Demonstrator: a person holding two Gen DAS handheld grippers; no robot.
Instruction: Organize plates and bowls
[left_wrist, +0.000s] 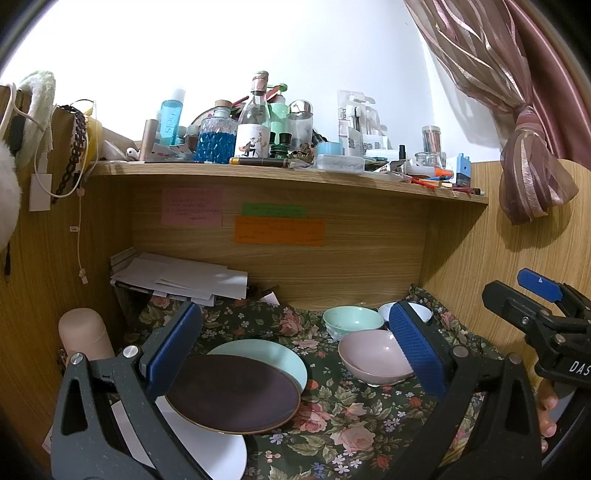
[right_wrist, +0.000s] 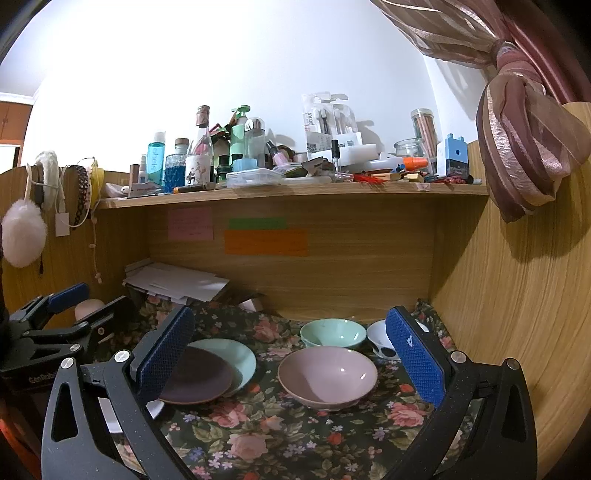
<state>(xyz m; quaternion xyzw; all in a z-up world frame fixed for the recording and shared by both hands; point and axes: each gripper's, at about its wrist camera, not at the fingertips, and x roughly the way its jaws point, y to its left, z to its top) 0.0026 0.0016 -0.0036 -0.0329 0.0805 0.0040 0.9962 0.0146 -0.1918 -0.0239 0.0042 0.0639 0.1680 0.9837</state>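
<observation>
On the floral cloth (left_wrist: 332, 417) lie a dark brown plate (left_wrist: 232, 393), overlapping a mint plate (left_wrist: 273, 350) and a white plate (left_wrist: 218, 450). To the right stand a pink bowl (left_wrist: 369, 354), a mint bowl (left_wrist: 352, 319) and a white bowl (left_wrist: 421, 310). My left gripper (left_wrist: 295, 350) is open and empty above the plates. My right gripper (right_wrist: 291, 358) is open and empty, with the pink bowl (right_wrist: 327, 376) between its fingers' lines. The brown plate (right_wrist: 199, 376), mint plate (right_wrist: 236, 354), mint bowl (right_wrist: 330, 332) and white bowl (right_wrist: 380, 339) show in the right wrist view too.
A wooden desk nook with a back panel (left_wrist: 295, 273) and a right side wall (right_wrist: 517, 314) encloses the cloth. A paper stack (left_wrist: 177, 277) lies back left, and a beige cylinder (left_wrist: 83, 332) stands left. A cluttered shelf (left_wrist: 280, 173) of bottles hangs above.
</observation>
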